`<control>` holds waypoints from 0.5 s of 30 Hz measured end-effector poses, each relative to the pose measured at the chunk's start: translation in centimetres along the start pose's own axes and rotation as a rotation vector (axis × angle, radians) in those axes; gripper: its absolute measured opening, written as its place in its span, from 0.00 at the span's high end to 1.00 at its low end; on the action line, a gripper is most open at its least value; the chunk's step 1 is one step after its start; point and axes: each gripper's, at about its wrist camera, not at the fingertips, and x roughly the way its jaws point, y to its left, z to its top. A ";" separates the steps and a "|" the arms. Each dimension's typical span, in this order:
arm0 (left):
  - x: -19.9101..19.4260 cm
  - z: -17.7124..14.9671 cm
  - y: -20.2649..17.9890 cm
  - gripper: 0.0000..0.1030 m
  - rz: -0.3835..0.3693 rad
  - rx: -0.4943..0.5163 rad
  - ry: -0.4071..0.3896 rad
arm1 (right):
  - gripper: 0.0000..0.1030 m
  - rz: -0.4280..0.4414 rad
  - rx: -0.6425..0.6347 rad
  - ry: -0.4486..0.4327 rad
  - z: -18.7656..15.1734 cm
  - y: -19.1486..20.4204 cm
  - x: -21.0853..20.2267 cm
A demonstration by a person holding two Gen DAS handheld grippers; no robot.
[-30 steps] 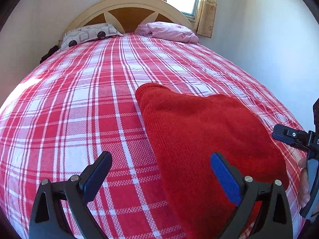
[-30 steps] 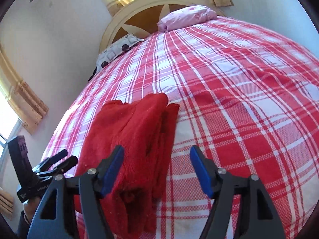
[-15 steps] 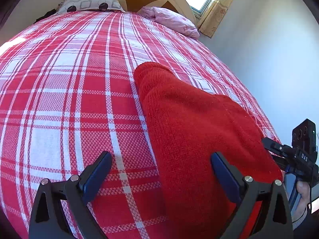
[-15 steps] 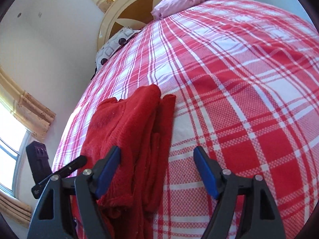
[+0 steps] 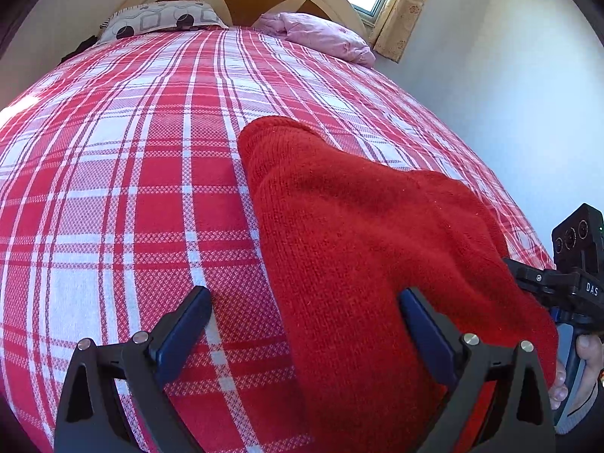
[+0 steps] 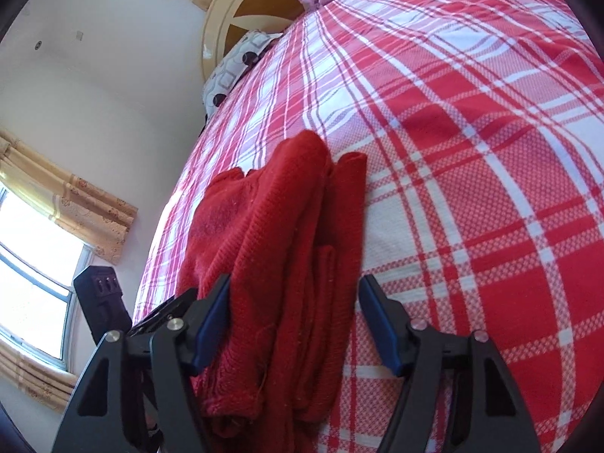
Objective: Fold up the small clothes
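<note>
Red-and-white plaid bedding (image 5: 132, 196) is filling both views, with the folded red sweater (image 5: 358, 234) lying at your left gripper's (image 5: 302, 324) two o'clock. You are keeping both grippers spread wide and empty, your right gripper (image 6: 294, 313) straddling the sweater's near end.

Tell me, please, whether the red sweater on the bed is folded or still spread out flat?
Folded. The red knit sweater lies on the plaid bedspread as a narrow bundle, with several stacked layers showing along its right edge in the right wrist view.
</note>
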 end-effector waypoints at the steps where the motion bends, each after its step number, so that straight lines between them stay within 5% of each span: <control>1: 0.0 0.0 0.1 0.03 -0.003 -0.002 0.002 | 0.33 0.005 0.000 0.003 0.0 -0.1 0.0; 6: 0.0 -0.1 0.4 0.02 -0.028 -0.011 -0.003 | 0.35 0.109 0.075 -0.008 -0.1 -1.7 -0.7; 15: -0.4 -0.4 0.6 0.02 -0.042 -0.025 -0.033 | 0.33 0.070 0.085 -0.025 -0.1 -1.2 -0.8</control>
